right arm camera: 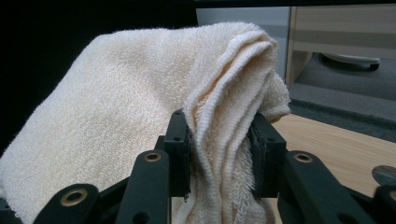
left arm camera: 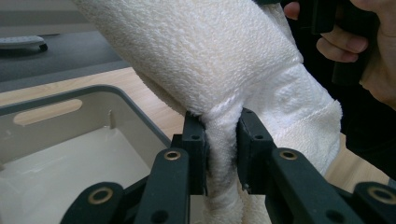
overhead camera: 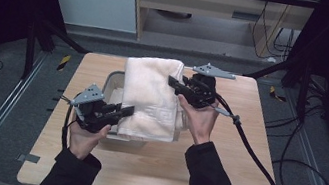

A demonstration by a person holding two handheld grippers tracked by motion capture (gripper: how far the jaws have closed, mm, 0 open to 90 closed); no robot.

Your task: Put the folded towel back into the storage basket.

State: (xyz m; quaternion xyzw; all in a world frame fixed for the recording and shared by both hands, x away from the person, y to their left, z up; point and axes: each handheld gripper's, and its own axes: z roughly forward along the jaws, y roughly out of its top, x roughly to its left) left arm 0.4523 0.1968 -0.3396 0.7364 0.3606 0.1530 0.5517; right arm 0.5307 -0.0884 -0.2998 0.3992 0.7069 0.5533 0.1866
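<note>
1. One tabletop (overhead camera: 218, 182), light wood, rectangular; it carries everything below.
2. One towel (overhead camera: 149, 95), cream terry, folded into a long band. In the high view it runs from the far edge of the tabletop toward the person, draped over the bin and held off the surface at both ends.
3. One bin (overhead camera: 112, 83), grey plastic, mostly covered by the towel. The left gripper view shows its rim (left arm camera: 79, 93) with one slot handle and a pale inner wall, below and left of the towel.
4. Two tools, one per hand.
   - Left tool (overhead camera: 121, 110): at the near end of the towel, on the towel's left side, pointing right. Left gripper view: both jaws clamp a bunched fold of towel (left arm camera: 224, 144) between them, pads pressed into the cloth. State: clenched on the towel.
   - Right tool (overhead camera: 174, 83): at the far end of the towel, on its right side, pointing left. Right gripper view: several stacked layers of towel edge (right arm camera: 219, 140) are pinched between the jaws; the rest of the cloth bulges up and to the left above them. State: clenched on the towel.
5. Two hands: left (overhead camera: 84, 137) and right (overhead camera: 198, 118), each in a dark sleeve, each gripping its tool's handle.
6. Towel relative to the tools: it spans between them, one end in each.
</note>
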